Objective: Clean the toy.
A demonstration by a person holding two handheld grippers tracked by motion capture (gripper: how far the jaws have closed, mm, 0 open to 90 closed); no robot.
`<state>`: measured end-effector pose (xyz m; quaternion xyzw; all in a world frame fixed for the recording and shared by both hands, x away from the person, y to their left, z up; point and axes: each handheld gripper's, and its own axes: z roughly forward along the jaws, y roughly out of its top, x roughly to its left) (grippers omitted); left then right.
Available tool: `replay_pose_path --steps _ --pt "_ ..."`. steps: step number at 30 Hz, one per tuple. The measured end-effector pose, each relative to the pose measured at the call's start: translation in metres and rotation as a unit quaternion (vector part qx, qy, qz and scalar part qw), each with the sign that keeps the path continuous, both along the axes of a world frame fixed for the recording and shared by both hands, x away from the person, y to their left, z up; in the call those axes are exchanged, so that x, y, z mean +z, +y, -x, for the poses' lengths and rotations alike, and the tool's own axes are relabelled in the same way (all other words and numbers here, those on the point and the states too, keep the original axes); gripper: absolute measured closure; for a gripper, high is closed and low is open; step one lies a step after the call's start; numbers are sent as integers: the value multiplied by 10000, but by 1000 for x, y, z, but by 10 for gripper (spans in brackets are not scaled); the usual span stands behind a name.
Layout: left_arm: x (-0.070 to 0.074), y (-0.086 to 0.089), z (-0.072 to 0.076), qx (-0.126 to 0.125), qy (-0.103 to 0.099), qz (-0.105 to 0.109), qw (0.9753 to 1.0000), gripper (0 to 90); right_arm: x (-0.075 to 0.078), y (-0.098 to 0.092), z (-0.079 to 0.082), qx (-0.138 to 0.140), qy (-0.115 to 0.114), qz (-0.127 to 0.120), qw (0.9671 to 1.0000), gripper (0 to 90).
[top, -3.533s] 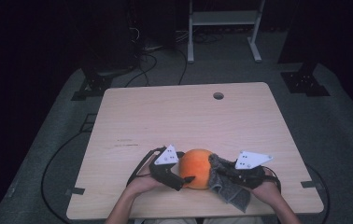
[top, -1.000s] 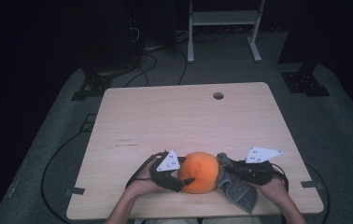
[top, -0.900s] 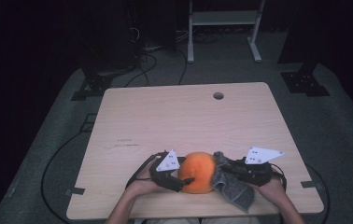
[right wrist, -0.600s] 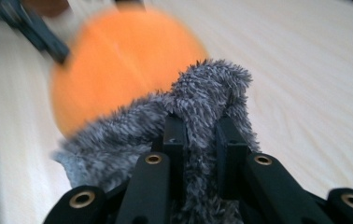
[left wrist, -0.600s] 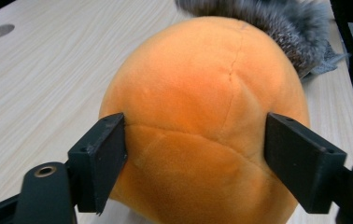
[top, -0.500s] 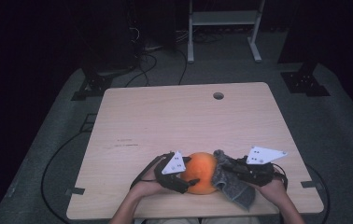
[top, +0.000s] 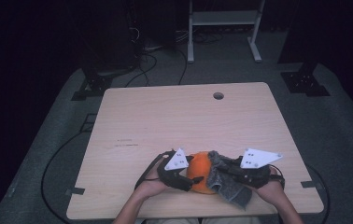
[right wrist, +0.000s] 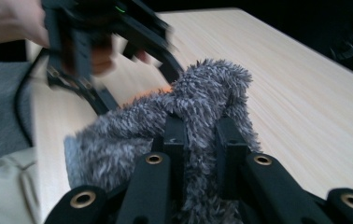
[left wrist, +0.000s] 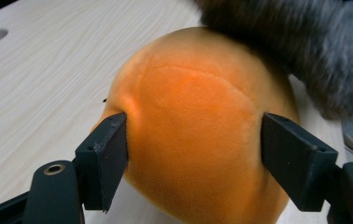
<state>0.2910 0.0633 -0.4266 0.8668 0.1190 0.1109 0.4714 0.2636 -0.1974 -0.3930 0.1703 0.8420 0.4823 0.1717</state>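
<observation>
Your left gripper (left wrist: 193,154) pinches the orange plush ball (left wrist: 198,130) at the table's (top: 174,121) near edge; your right gripper (right wrist: 200,135) clamps the grey fuzzy cloth (right wrist: 202,93) draped against the ball's right side.

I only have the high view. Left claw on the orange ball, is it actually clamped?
Observer: The left gripper view shows the left claw with both jaws pressed against the sides of the orange plush ball; one jaw dents it.
Operator: And the grey cloth, does the right one have it?
Observer: Yes. In the right gripper view the right claw is pinched shut on a fold of the fuzzy grey cloth.
Operator: Cloth touching the ball?
Observer: The left gripper view shows it draped over the ball's top far side.
</observation>
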Motion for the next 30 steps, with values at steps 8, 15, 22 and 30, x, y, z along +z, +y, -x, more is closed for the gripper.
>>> replay_pose_path --steps 8,15,22,30 --pt "-8 3 -6 9 429 86 9990 220 -18 -19 -6 -202 158 23 9997 773" --pt "4 -13 9 -156 -46 80 9998 310 13 5 16 190 -330 120 9992 774" --pt "-3 -12 12 -210 -181 -174 9995 325 1 -5 7 45 -141 270 9995 775" --pt "-1 -11 -1 146 208 255 9994 146 -6 -11 5 -76 -21 150 9999 775"
